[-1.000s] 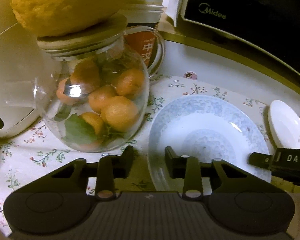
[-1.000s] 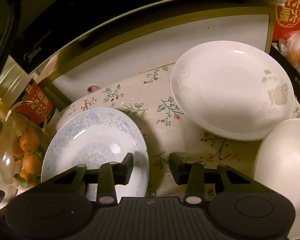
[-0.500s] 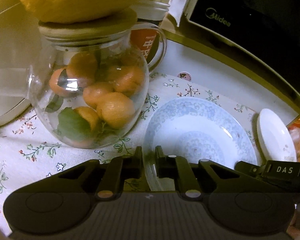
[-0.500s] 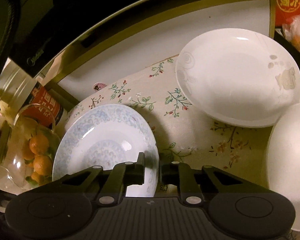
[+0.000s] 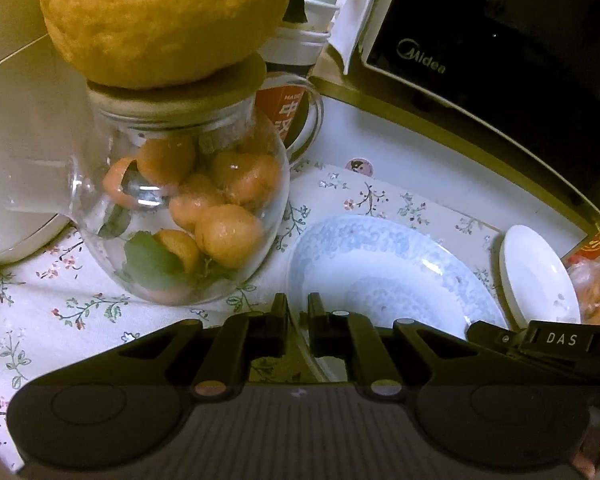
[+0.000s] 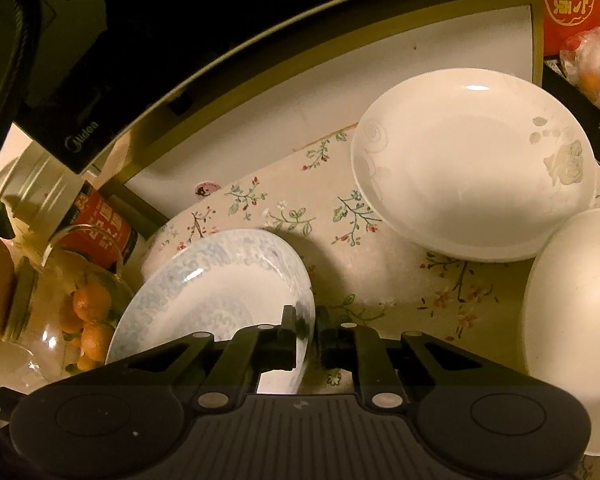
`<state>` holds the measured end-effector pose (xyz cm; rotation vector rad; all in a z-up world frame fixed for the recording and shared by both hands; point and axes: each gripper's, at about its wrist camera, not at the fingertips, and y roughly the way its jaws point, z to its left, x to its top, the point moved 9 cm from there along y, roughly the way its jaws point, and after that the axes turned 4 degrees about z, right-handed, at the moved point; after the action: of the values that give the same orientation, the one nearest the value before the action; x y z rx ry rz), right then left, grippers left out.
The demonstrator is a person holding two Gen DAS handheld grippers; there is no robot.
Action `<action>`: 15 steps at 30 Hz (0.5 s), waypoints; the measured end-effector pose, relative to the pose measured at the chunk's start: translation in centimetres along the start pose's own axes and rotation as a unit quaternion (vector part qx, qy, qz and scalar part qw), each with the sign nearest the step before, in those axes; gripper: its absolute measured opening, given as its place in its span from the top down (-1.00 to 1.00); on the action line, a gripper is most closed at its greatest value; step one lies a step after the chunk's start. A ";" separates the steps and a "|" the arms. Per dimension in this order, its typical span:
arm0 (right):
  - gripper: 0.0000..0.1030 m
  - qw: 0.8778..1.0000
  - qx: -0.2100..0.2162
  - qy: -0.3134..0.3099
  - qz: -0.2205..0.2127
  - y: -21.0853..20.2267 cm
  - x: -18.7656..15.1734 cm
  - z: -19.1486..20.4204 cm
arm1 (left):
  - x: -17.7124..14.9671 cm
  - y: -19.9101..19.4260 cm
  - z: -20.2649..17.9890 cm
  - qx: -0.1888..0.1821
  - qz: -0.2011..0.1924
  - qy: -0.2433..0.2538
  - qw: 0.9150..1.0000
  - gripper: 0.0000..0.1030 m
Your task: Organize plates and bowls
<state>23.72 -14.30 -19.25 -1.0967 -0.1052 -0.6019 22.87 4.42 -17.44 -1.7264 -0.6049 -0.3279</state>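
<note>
Floral cloth (image 5: 80,312) covers the counter below a dark microwave (image 5: 500,40). Both tongs pinch the blue-patterned plate (image 5: 380,264): the left gripper (image 5: 298,312) on its left rim, the right gripper (image 6: 306,324) on its right rim, the plate tilted. Just left stands a glass jar (image 5: 180,208) of oranges; right lie a white plate (image 6: 472,168) and a white bowl (image 6: 580,312).

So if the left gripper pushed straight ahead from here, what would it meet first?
The left gripper is shut on the blue-patterned plate, so it would push that; beyond, probably the floral cloth, depth unclear.
</note>
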 end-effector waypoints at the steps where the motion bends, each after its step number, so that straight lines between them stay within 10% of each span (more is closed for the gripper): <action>1: 0.80 1.000 0.000 0.000 -0.002 -0.1 0.0 0.1 | 0.1 -0.2 0.0 0.000 0.000 -0.002 1.000 0.84; 15: 0.81 0.999 0.012 -0.014 -0.035 -4.3 -0.1 0.8 | 0.0 -4.2 -0.6 -0.015 -0.023 0.009 1.000 0.84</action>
<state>21.61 -14.89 -15.47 -1.0820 -0.1748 -0.6456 20.60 4.50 -13.91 -1.7373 -0.6301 -0.3874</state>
